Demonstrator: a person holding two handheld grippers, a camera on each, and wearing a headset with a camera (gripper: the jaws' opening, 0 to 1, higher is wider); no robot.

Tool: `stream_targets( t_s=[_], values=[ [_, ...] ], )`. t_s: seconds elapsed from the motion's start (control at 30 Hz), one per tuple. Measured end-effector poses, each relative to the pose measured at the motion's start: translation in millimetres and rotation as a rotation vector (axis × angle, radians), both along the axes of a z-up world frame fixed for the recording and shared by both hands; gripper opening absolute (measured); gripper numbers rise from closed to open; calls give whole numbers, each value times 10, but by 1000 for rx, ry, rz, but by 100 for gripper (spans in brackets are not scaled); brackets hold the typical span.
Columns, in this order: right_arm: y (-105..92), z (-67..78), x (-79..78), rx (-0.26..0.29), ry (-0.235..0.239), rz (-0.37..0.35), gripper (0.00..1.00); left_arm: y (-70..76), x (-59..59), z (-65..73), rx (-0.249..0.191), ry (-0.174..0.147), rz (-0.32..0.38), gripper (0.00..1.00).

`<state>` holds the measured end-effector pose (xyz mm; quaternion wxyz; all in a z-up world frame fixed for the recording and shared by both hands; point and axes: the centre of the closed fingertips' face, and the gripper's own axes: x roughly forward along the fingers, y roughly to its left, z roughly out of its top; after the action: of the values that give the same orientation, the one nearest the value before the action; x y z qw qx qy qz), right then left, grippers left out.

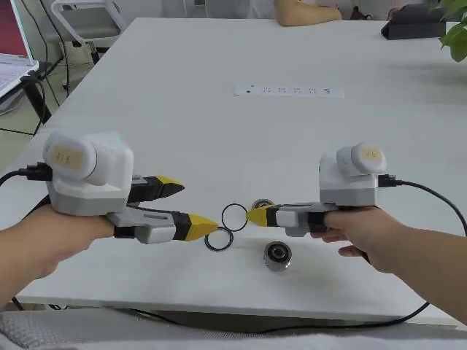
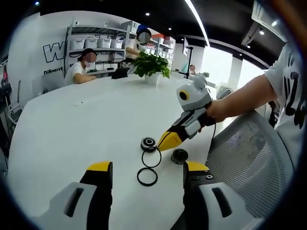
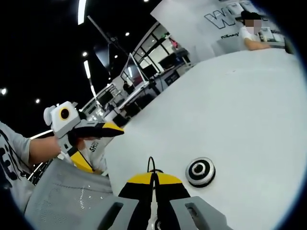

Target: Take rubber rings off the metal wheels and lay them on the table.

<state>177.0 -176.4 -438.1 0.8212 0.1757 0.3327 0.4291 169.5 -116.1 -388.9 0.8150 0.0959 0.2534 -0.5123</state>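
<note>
Rubber ring (image 1: 223,217) pinched btw right gripper (image 1: 252,216) fingers; left gripper (image 1: 199,206) fingers spread wide.

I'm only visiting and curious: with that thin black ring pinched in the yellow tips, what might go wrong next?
1. The right gripper pinches the rubber ring by a thin bit of its edge, so it may slip free.
2. The loose ring lies close by; the held one might land across it.
3. The metal wheel sits near the front edge of the table; a nudge could push it off.
</note>
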Motion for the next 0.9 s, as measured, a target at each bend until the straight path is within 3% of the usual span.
stream_targets(
  t_s=[0.57,0.9],
  values=[
    [243,-165,-77,-33,36,51,0,109,-8,-59,11,9,29,58],
    [217,-250,-51,-103,-1,55,2,118,0,-72,14,11,32,58]
  ],
)
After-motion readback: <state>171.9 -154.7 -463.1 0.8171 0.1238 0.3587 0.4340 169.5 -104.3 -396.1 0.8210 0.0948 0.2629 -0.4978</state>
